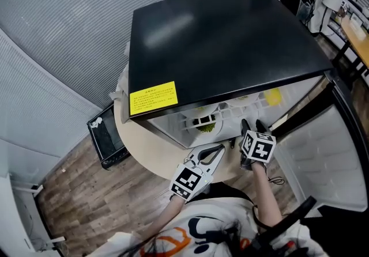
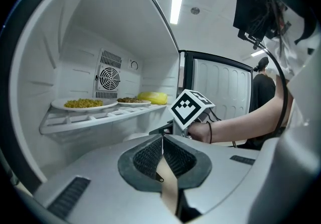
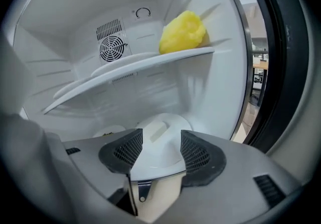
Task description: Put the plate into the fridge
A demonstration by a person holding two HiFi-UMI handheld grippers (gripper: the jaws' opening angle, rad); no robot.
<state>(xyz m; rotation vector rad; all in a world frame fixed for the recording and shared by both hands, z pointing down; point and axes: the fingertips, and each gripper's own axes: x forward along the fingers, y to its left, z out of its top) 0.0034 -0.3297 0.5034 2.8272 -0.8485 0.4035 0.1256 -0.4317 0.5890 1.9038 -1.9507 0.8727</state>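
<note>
**Plate lying inside fridge; right jaws released**

The black-topped compact fridge (image 1: 219, 42) is standing on the round pale worktop (image 1: 141, 149), with its white-lined door (image 1: 326, 152) hanging wide open.

The right gripper (image 3: 161, 148) is reaching into the lower compartment. Its jaws are standing apart on either side of the white round plate (image 3: 168, 140). The plate is carrying a pale block (image 3: 157, 130) and appears to be resting on the fridge floor, beneath the white shelf (image 3: 150, 65). The pads are not seen pressing on the plate, so I am judging it released.

The left gripper (image 2: 162, 142) is hovering outside the opening, with its jaws clenched together on nothing.

A yellow lumpy item (image 3: 183, 32) is sitting on the shelf above. The left gripper view is also showing two other plates of food there.

Assessment: the placing itself is looking essentially complete, since the plate is lying inside the cabinet and nothing is gripping it. What is left is drawing the right gripper back out of the compartment. Closing the door may follow, although the task wording is not asking for it.
</note>
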